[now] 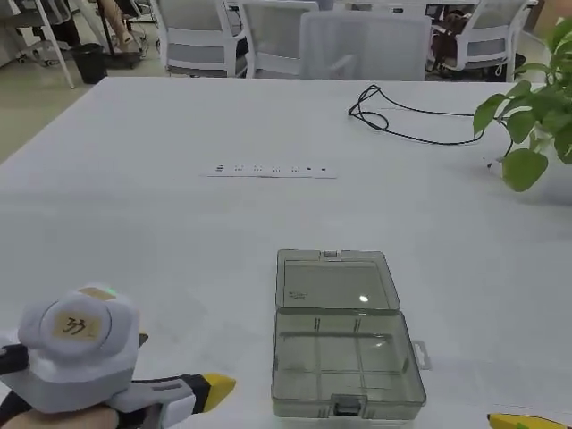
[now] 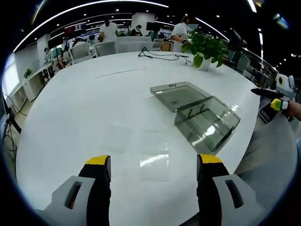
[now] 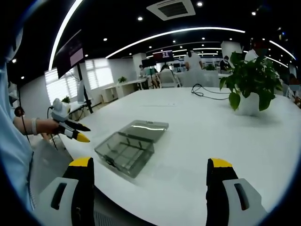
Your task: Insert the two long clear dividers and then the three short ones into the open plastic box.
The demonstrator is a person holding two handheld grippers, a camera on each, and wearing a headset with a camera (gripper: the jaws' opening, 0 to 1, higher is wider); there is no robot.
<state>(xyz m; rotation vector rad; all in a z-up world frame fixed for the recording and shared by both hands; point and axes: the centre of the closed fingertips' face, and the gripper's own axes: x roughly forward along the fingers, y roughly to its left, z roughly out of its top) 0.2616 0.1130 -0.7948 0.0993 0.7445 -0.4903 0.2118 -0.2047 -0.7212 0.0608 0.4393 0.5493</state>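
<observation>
Here, the left gripper [image 2: 154, 161], jaws wide and empty, faces clear dividers [image 2: 155, 147] lying flat on the white table [image 1: 179, 223] just ahead, apparently lined up for a pick. The open plastic box [image 2: 202, 117] sits ahead-right, lid folded back for access, tray seemingly empty. The right gripper [image 3: 150, 163] is likewise wide and empty.

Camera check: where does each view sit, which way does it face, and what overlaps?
Head view: on the headset, looking forward and down at the white table and open smoky clear plastic box; left tongs bottom left, right tongs tip bottom right.
Left gripper view: on the left tongs, open jaws below, facing flat clear dividers; box beyond, to the right.
Right gripper view: on the right tongs, open jaws, box ahead-left; a hand holds the left tongs.
Shared: all see the box.
</observation>
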